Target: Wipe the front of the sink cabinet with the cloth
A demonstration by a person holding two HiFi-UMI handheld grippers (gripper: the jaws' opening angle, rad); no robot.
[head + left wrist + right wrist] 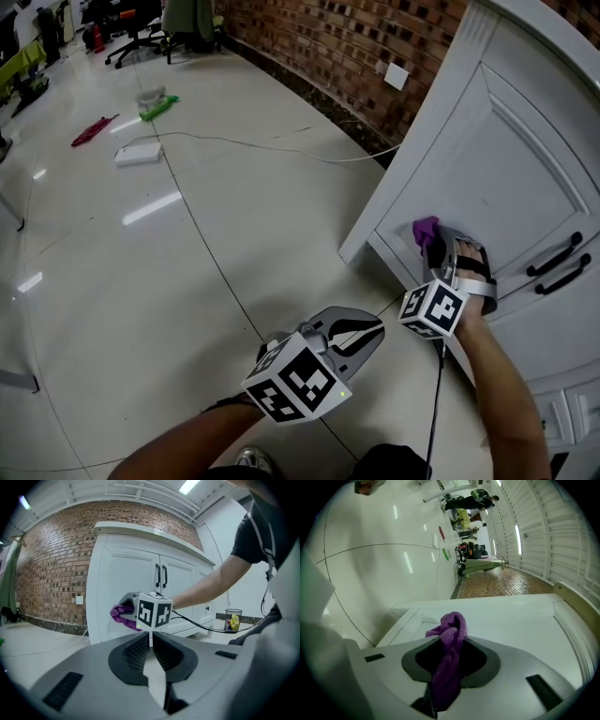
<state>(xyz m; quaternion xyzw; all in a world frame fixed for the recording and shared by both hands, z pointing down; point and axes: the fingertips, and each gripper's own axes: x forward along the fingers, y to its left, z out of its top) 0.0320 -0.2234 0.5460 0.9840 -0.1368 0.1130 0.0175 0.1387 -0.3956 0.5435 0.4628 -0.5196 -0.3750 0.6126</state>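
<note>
Where the cloth is: a purple cloth [427,229] is pinched in the right gripper [436,253], and a bunched knot of it sticks out past the tips.
Right gripper fingers: clamped on the cloth, which fills the gap between them in the right gripper view.
Cloth and cabinet: the knot is held up to the front of the white cabinet [497,178], on the door panel furthest from the two black handles [555,262]. Whether it actually touches the panel cannot be told.
Right arm: bare forearm stretched forward to the cabinet, with the hand strapped into the gripper.
Left gripper: the left gripper [375,330] hangs over the floor [187,244], apart from the cabinet and lower in the head view than the right one.
Left gripper fingers: tips pressed together with nothing between them.
Cabinet: panelled doors under an overhanging top, standing against a brick wall [347,42].
Floor: pale glossy tile, with a thin white cable [262,142] running across it towards the cabinet.
Further off: a small white box [139,153], a green item [157,108] and a red item [92,130] lie on the floor.
Beside the cabinet: a dark mesh bin [233,619] with something yellow in it, seen in the left gripper view.
</note>
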